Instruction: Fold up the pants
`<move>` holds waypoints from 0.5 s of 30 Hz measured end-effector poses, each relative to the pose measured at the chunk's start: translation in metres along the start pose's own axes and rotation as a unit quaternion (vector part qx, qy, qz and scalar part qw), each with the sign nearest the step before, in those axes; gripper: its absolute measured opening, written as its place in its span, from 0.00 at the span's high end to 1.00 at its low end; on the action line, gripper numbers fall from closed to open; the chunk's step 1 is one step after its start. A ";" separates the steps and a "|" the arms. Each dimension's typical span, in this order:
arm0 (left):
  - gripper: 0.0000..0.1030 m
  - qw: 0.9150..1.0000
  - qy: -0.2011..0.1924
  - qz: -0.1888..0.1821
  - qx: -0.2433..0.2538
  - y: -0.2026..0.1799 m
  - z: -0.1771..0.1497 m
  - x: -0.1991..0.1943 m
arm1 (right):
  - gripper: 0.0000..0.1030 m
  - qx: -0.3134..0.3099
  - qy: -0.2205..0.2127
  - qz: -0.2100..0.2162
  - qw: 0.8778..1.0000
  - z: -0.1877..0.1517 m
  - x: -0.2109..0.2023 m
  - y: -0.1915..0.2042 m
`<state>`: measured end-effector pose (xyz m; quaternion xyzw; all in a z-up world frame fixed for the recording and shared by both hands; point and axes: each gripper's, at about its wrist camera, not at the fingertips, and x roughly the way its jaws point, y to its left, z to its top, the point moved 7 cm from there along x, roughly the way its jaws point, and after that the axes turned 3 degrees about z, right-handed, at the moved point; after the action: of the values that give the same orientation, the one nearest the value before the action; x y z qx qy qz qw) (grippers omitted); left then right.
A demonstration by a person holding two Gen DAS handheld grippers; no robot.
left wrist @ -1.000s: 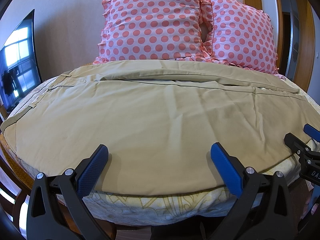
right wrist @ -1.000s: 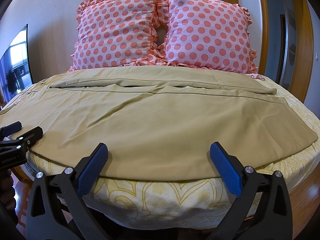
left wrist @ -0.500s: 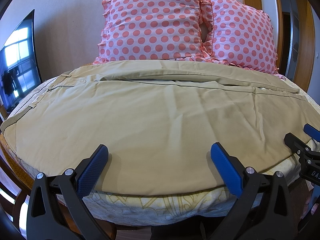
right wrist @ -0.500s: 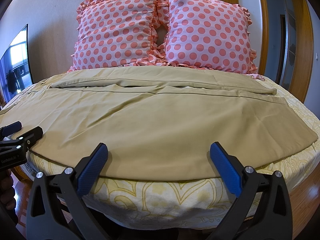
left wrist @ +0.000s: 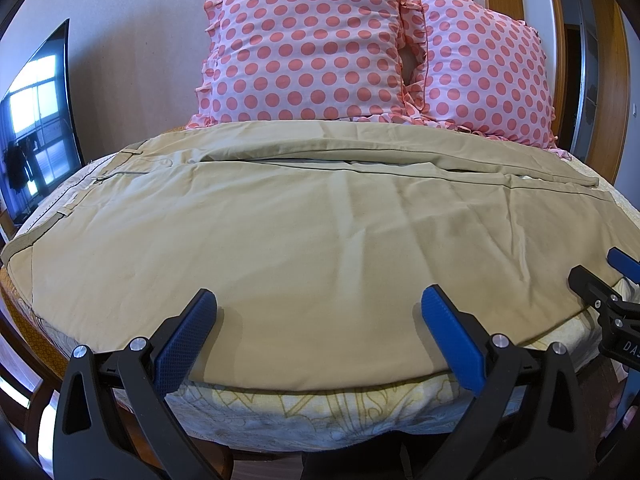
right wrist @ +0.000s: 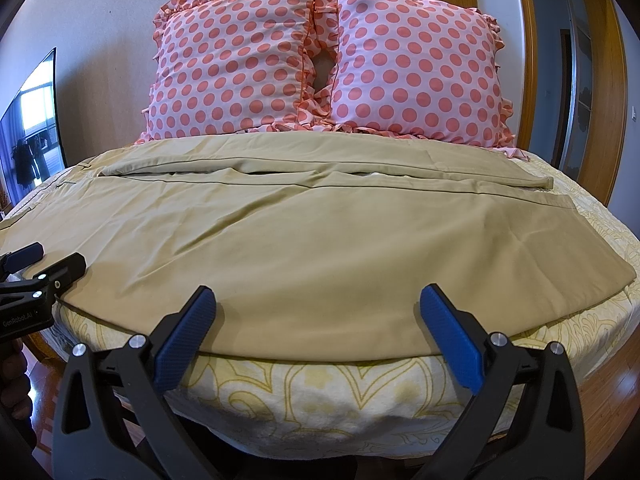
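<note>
— Pants of tan cotton (left wrist: 304,240), spread flat across the bed (right wrist: 320,392): has anything been shifted over the last second?

— Nothing; no fold has been begun. The left gripper (left wrist: 316,320) and the right gripper (right wrist: 314,318) are held wide open at the near hem, nothing gripped.

— Is the way blocked?

— Only two pink polka-dot pillows (right wrist: 320,68) are seen beyond; the far leg is lapped.
</note>
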<state>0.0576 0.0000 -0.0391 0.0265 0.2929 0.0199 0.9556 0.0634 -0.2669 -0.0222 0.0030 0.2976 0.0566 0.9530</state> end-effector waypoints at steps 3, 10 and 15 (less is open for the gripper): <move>0.01 1.000 0.000 0.000 0.000 0.000 0.000 0.000 | 0.02 0.000 0.000 0.000 1.000 0.000 0.000 0.000; 0.01 1.000 0.000 0.000 0.000 0.000 0.000 0.000 | 0.02 0.000 0.000 0.000 1.000 -0.001 -0.001 0.000; 0.01 1.000 -0.002 0.000 0.000 0.000 0.000 0.000 | 0.02 0.001 -0.005 -0.001 1.000 -0.001 -0.003 0.000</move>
<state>0.0572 0.0002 -0.0389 0.0262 0.2908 0.0195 0.9562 0.0607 -0.2672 -0.0214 0.0037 0.2929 0.0558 0.9545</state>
